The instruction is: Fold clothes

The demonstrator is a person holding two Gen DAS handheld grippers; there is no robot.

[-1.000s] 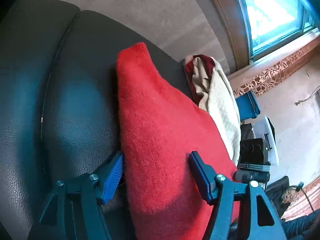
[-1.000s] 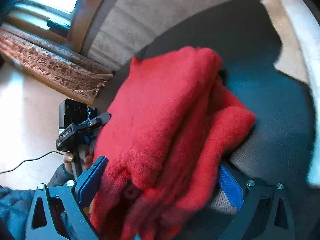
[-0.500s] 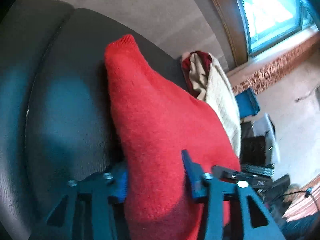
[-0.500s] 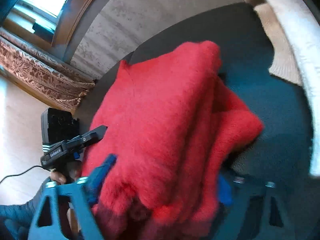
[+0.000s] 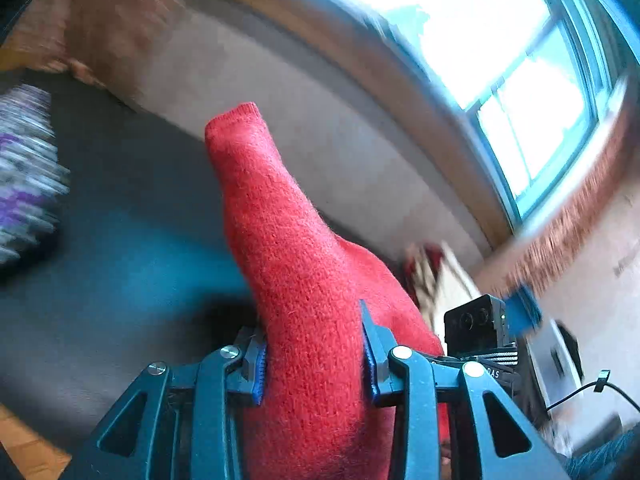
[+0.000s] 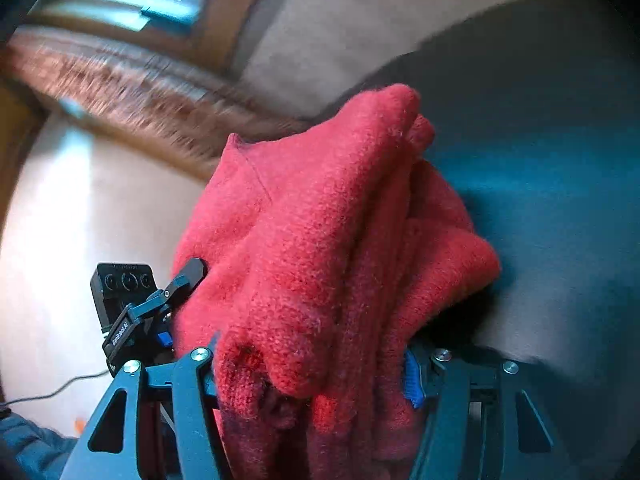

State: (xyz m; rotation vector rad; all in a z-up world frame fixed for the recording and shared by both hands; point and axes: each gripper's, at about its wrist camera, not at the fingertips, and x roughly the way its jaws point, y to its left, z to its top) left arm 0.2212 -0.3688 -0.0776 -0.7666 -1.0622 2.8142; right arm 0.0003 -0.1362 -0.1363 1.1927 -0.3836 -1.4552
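Red sweater (image 5: 296, 280) hangs bunched over the dark sofa (image 5: 120, 240), both grippers' jaws closing and pads pressing its folds: left gripper (image 5: 314, 364) on one thickness, right gripper (image 6: 312, 372) on several layers. Only the left view shows striped fabric (image 5: 24, 168) and a cream garment (image 5: 436, 276).

Little to read. In the right wrist view, white lettering, roughly "GenRobot.AI", along the dark body of the left gripper (image 6: 166, 330). In the left wrist view, the letters "DAS", partly cut off, on the black body of the right gripper (image 5: 496, 372) under its camera.
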